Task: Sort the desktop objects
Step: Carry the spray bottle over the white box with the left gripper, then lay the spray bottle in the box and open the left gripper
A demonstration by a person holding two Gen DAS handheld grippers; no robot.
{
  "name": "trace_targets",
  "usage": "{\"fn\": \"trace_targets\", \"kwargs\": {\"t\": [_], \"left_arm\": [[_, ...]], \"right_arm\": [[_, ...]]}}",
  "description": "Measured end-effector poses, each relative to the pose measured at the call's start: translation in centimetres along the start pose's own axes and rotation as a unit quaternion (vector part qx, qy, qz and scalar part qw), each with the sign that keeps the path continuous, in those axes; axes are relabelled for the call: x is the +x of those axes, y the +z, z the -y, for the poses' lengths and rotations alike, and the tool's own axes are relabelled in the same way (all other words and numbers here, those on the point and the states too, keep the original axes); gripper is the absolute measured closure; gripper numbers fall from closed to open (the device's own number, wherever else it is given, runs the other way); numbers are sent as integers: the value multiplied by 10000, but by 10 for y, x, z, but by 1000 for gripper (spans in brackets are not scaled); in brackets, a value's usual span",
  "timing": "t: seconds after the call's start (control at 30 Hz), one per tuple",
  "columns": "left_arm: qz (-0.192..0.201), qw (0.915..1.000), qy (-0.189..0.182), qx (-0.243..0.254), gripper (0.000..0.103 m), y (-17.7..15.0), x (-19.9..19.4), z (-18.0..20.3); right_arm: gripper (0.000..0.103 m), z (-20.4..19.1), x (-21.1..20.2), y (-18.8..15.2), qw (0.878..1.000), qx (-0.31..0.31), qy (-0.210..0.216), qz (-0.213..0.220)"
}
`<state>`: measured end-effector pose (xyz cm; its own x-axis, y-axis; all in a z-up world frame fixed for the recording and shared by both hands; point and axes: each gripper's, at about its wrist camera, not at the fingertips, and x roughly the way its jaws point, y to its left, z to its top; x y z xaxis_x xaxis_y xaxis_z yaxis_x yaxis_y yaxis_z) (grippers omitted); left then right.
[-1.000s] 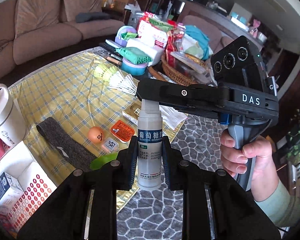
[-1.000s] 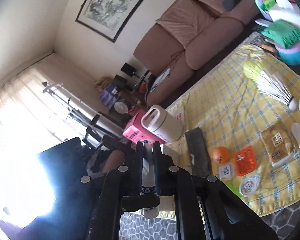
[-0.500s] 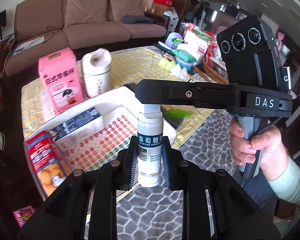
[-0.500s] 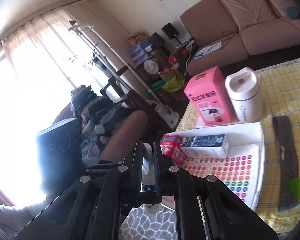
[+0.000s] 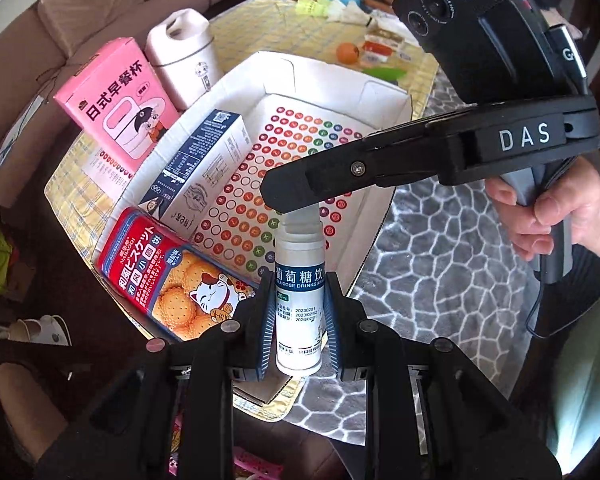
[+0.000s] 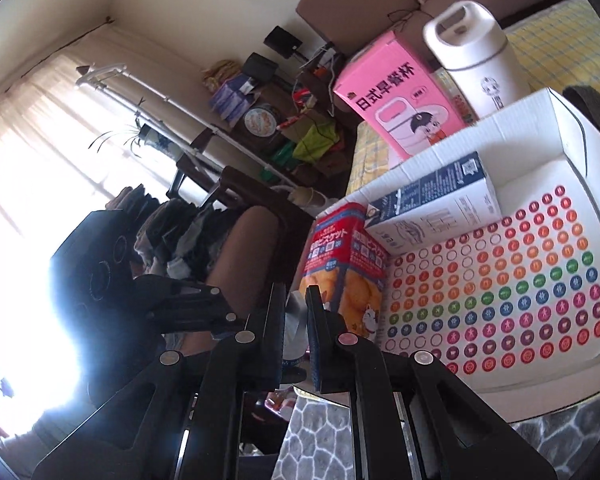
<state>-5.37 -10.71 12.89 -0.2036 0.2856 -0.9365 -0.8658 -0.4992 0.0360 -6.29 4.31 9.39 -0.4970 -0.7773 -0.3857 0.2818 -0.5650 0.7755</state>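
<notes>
Together, left gripper point(image 5: 299, 316) and right gripper point(image 6: 295, 334) clamp one glucose bottle point(image 5: 299, 304), two cartons in one white box point(image 5: 384, 104).

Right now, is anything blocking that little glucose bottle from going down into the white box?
Nothing visible blocks it. The glucose bottle is held by both the left gripper and right gripper above the white box. The biscuit box and milk carton lie along one side; the dotted floor beside them is free.

The right claw point(image 6: 296, 332) grips a small bottle's cap point(image 6: 294, 312). Right of it, a white box point(image 6: 540, 120) holds a red biscuit tin point(image 6: 340, 256).
</notes>
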Motion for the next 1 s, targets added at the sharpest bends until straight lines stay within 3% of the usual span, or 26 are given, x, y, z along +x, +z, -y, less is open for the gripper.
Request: {"fn": "trace_targets", "kwargs": {"t": [0.1, 0.23, 0.43, 0.63, 1.0], "left_arm": [[-36, 9999, 135, -8, 81, 0, 3, -4], [160, 9996, 15, -224, 77, -9, -7, -16], [335, 9969, 114, -706, 77, -25, -25, -38], [775, 9877, -103, -1358, 77, -43, -44, -59], [895, 9835, -212, -1559, 77, -50, -44, -53]], "right_arm": [[94, 12, 3, -4, 9995, 259, -162, -20], [93, 24, 5, -11, 9984, 531, -174, -20], [92, 19, 1, -17, 9982, 345, -472, -106], [94, 20, -6, -33, 9972, 257, -689, -155], [94, 17, 12, -31, 9955, 358, -743, -463]]}}
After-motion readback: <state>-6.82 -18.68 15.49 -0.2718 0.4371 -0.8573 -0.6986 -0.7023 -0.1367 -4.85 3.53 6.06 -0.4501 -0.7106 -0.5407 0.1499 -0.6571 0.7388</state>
